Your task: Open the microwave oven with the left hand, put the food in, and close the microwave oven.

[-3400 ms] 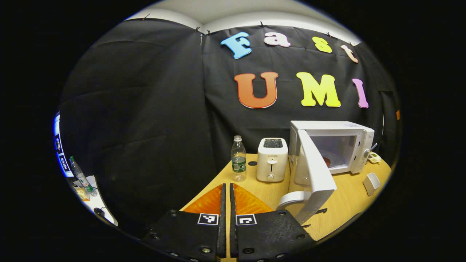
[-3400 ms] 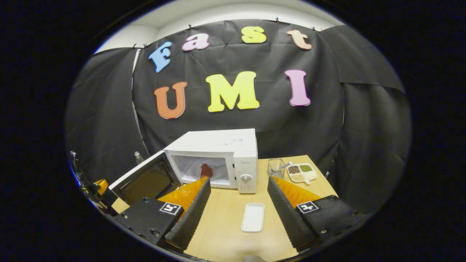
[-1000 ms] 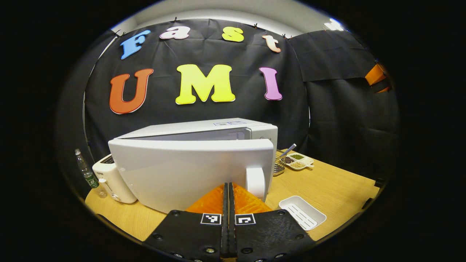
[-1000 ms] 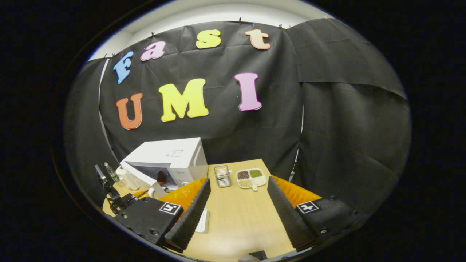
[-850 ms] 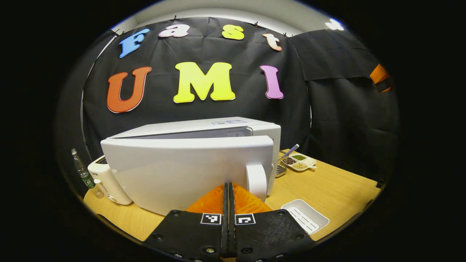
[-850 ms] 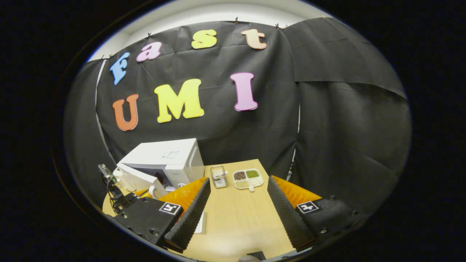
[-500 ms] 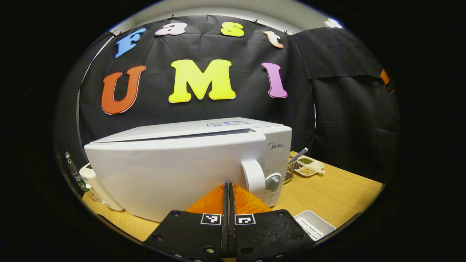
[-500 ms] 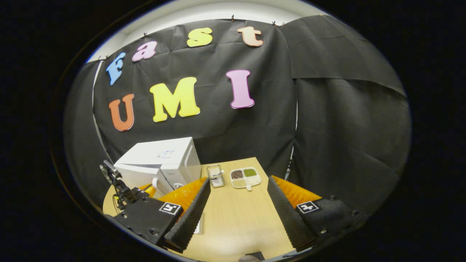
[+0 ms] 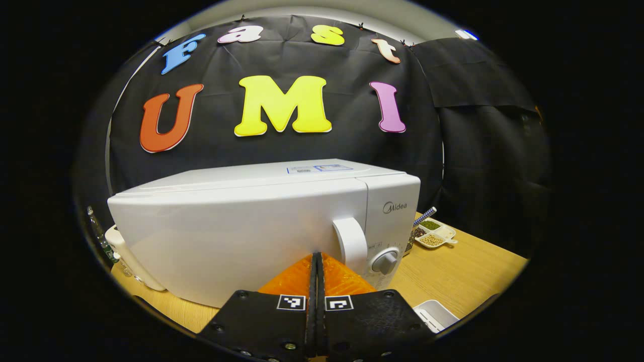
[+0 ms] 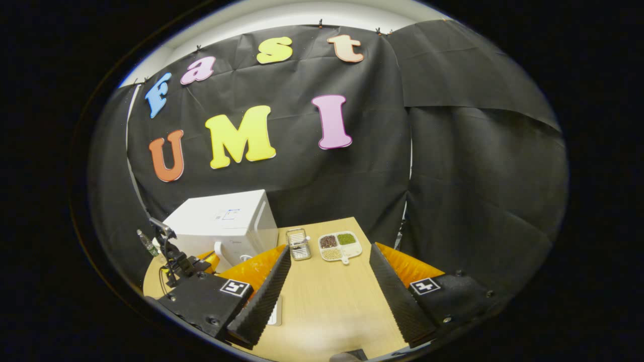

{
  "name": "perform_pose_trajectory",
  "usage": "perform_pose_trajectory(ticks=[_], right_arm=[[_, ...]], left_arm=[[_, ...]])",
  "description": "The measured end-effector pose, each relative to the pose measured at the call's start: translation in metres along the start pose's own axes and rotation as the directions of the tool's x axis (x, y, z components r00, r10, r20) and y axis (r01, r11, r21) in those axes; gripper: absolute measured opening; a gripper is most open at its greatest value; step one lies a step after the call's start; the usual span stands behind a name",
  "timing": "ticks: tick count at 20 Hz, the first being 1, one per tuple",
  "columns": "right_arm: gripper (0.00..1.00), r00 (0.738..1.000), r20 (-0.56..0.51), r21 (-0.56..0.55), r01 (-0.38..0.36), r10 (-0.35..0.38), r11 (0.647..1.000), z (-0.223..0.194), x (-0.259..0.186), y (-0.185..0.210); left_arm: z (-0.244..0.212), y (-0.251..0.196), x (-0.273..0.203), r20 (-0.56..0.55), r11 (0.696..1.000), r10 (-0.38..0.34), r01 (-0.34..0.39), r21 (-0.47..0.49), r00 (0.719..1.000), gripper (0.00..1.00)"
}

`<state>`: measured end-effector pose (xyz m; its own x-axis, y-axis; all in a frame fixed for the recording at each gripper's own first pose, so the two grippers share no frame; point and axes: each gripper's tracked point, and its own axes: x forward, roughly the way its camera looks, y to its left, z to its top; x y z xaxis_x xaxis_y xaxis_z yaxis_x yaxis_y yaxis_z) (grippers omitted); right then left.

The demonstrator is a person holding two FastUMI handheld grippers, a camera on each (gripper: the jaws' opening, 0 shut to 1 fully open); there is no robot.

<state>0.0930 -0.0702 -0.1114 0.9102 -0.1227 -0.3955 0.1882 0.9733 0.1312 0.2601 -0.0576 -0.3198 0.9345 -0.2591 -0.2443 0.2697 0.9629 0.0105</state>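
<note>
The microwave oven (image 9: 261, 226) stands on the desk (image 9: 468, 271) directly ahead of the left claw (image 9: 317, 257), its door lying flush with the body, so the closing step looks done or very nearly so. It is a stiff, heavy box that should not slide under a light push. The door swings on a hinge at the far left, and the handle (image 9: 347, 244), just ahead and right of the left claw's tips, is the place to hook or press. The left claw is clenched with nothing between its fingers, its tips at the door face. Seen from the right claw (image 10: 329, 274), which is released and hangs spread over bare desk, the oven sits ahead to the left.
</note>
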Motion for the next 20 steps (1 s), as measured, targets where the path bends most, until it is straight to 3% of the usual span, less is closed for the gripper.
perform_pose_trajectory(ticks=[2, 3, 4, 5, 6, 7, 8, 9, 10, 11, 12, 13, 17, 18, 20], right_arm=[[0.9, 1.0, 0.005, -0.001, -0.006, 0.006, 1.0, 0.001, 0.001, 0.002], [1.0, 1.0, 0.009, -0.001, -0.004, 0.004, 1.0, 0.002, 0.002, 0.002], [1.0, 1.0, 0.012, -0.001, -0.009, 0.009, 1.0, 0.001, 0.002, 0.004], [0.9, 1.0, 0.01, -0.003, -0.014, 0.014, 1.0, 0.001, 0.002, 0.006], [0.9, 1.0, 0.012, -0.005, -0.018, 0.018, 1.0, 0.0, 0.002, 0.007], [1.0, 0.999, 0.025, -0.004, -0.02, 0.02, 1.0, 0.002, 0.001, 0.009], [1.0, 0.999, 0.029, -0.008, -0.022, 0.022, 1.0, 0.002, 0.001, 0.011], [0.9, 0.999, 0.029, -0.02, -0.025, 0.025, 1.0, 0.001, 0.0, 0.014], [1.0, 0.999, 0.032, -0.032, -0.028, 0.029, 0.999, 0.0, -0.002, 0.017], [1.0, 0.999, 0.037, -0.044, -0.036, 0.038, 0.998, 0.002, -0.005, 0.023], [1.0, 0.998, 0.047, -0.06, -0.039, 0.042, 0.997, 0.002, -0.007, 0.026], [0.9, 0.997, 0.063, -0.077, -0.045, 0.05, 0.996, 0.006, -0.011, 0.032], [0.9, 0.987, 0.115, -0.121, -0.097, 0.111, 0.988, 0.01, -0.023, 0.066], [1.0, 0.984, 0.126, -0.127, -0.113, 0.129, 0.986, 0.011, -0.028, 0.075], [0.9, 0.976, 0.154, -0.143, -0.134, 0.156, 0.98, 0.014, -0.036, 0.094]], left_arm=[[-0.011, -0.002, -0.01, -0.014, 1.0, -0.007, 0.007, -0.012, 1.0, 0.0], [-0.014, -0.003, -0.015, -0.023, 1.0, -0.01, 0.01, -0.009, 1.0, 0.0], [-0.016, -0.001, -0.021, -0.026, 1.0, -0.007, 0.007, 0.01, 1.0, 0.0], [-0.016, 0.004, -0.026, -0.022, 0.999, 0.012, -0.011, 0.031, 1.0, 0.0], [-0.016, 0.009, -0.031, -0.028, 0.999, 0.027, -0.026, 0.034, 0.999, 0.0], [-0.017, 0.009, -0.036, -0.031, 1.0, 0.022, -0.021, 0.02, 0.999, 0.0], [-0.016, 0.01, -0.039, -0.031, 1.0, 0.02, -0.02, 0.006, 0.999, 0.03], [-0.015, 0.009, -0.047, -0.035, 1.0, 0.017, -0.017, 0.0, 0.999, 0.04], [-0.017, 0.011, -0.05, -0.045, 1.0, 0.025, -0.025, 0.0, 0.999, 0.46], [-0.011, 0.015, -0.066, -0.035, 0.999, 0.038, -0.037, 0.007, 0.999, 0.88], [-0.003, 0.019, -0.076, -0.014, 0.999, 0.05, -0.05, 0.016, 0.999, 0.97], [0.005, 0.022, -0.089, 0.0, 0.997, 0.065, -0.065, 0.029, 0.998, 0.97], [0.038, 0.031, -0.151, 0.05, 0.995, 0.089, -0.091, 0.051, 0.995, 0.97], [0.047, 0.034, -0.167, 0.056, 0.995, 0.092, -0.095, 0.044, 0.994, 0.97], [0.066, 0.041, -0.201, 0.071, 0.992, 0.122, -0.124, 0.017, 0.99, 0.97]])
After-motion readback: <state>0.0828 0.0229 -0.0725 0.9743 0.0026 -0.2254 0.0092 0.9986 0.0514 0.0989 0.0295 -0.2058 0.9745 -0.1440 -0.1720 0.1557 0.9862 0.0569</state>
